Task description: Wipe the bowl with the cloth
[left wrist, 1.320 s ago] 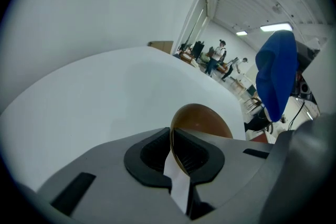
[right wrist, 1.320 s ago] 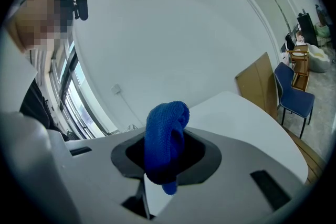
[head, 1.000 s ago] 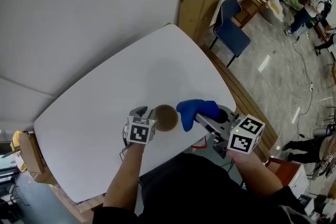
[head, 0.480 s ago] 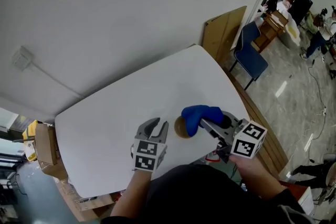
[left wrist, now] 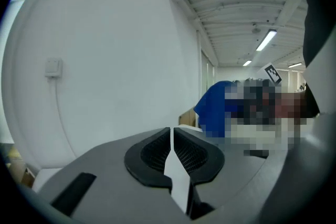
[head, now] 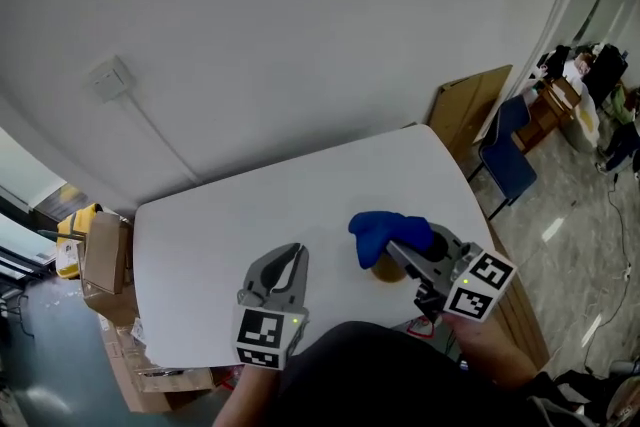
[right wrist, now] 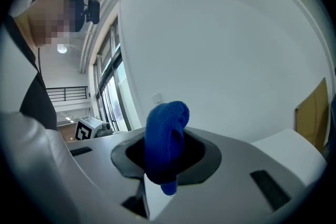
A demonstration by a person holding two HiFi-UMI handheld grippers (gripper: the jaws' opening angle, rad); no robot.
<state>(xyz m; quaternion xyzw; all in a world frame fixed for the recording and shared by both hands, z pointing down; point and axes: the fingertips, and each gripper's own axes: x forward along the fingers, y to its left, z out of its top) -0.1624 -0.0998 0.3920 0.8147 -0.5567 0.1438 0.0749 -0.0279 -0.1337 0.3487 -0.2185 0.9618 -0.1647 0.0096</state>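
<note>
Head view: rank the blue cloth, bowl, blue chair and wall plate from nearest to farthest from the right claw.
1. blue cloth: clamped in the right claw itself.
2. bowl: on the table just under the claw, partly hidden.
3. blue chair: on the floor past the table's right corner.
4. wall plate: on the wall, far left.

Left gripper, empty jaws just closing: bare table ahead and to its left, I can pass. To its right, bowl and the right gripper's cloth block the way.
</note>
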